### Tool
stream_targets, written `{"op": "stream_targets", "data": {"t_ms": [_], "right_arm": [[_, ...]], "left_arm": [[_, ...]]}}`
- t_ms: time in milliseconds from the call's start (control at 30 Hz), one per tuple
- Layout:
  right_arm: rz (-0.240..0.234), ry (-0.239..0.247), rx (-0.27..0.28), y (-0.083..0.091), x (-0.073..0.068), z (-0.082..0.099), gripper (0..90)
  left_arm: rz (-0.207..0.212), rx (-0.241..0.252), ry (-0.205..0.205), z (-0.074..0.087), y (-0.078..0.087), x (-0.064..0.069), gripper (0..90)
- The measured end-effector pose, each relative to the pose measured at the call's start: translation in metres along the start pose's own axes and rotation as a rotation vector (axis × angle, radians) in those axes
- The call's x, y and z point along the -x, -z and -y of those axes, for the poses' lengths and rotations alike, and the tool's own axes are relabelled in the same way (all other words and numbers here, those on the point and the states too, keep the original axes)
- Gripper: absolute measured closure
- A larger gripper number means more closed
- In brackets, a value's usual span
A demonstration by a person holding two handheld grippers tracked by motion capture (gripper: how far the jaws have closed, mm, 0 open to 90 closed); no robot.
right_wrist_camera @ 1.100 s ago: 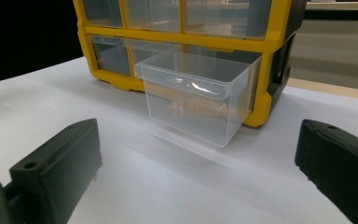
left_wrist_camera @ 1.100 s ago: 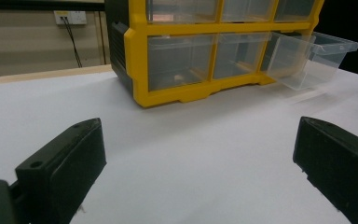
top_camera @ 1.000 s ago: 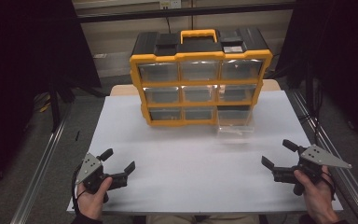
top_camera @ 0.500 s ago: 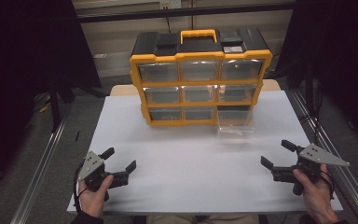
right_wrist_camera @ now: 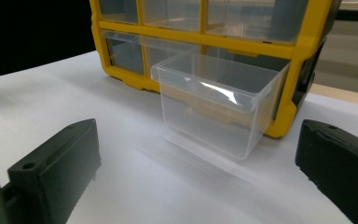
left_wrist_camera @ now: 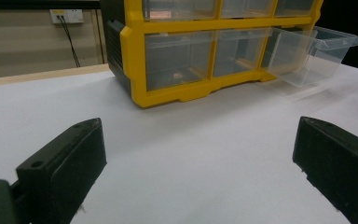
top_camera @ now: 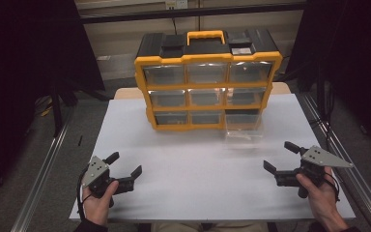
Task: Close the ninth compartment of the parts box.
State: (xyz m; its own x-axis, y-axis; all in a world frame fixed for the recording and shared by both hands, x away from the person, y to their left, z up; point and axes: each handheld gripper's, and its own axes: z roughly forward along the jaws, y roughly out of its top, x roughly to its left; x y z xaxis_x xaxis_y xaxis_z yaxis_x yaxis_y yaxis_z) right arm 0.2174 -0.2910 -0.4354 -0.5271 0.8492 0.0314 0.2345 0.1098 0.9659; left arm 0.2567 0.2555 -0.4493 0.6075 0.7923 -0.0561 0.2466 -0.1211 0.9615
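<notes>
White table (top_camera: pixel 193 169) bears yellow-and-black drawer cabinet (top_camera: pixel 207 79) at far middle, three rows of clear drawers; bottom-right clear drawer (top_camera: pixel 243 131) pulled out onto table, in front of its slot. Left gripper (top_camera: pixel 124 169) near front-left edge, jaws spread wide, empty. Right gripper (top_camera: pixel 281 155) near front-right, jaws likewise apart, nothing held, pointing toward pulled-out drawer

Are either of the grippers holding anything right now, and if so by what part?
Nothing is held. The left gripper and the right gripper both hover over the white table with jaws open and empty.
</notes>
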Motion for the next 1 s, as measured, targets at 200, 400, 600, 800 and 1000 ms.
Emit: {"op": "stream_targets", "data": {"t_ms": [200,400,600,800,1000], "right_arm": [[-0.009,0.008,0.003,-0.009,-0.001,-0.006,0.0],[-0.02,0.014,0.005,-0.014,-0.002,-0.009,0.0],[-0.027,0.023,0.013,-0.018,-0.001,-0.015,0.0],[-0.027,0.033,0.005,-0.025,0.001,-0.018,0.0],[-0.033,0.052,0.003,-0.036,0.001,-0.026,0.0]], "left_arm": [[-0.001,0.001,0.002,0.001,0.0,-0.001,2.4],[0.002,-0.003,0.0,0.001,0.001,-0.001,2.4],[0.001,-0.001,-0.002,0.001,0.001,-0.002,2.4],[0.002,0.006,0.003,0.001,0.002,-0.003,2.5],[0.003,0.008,0.006,0.001,0.001,-0.002,2.4]]}}
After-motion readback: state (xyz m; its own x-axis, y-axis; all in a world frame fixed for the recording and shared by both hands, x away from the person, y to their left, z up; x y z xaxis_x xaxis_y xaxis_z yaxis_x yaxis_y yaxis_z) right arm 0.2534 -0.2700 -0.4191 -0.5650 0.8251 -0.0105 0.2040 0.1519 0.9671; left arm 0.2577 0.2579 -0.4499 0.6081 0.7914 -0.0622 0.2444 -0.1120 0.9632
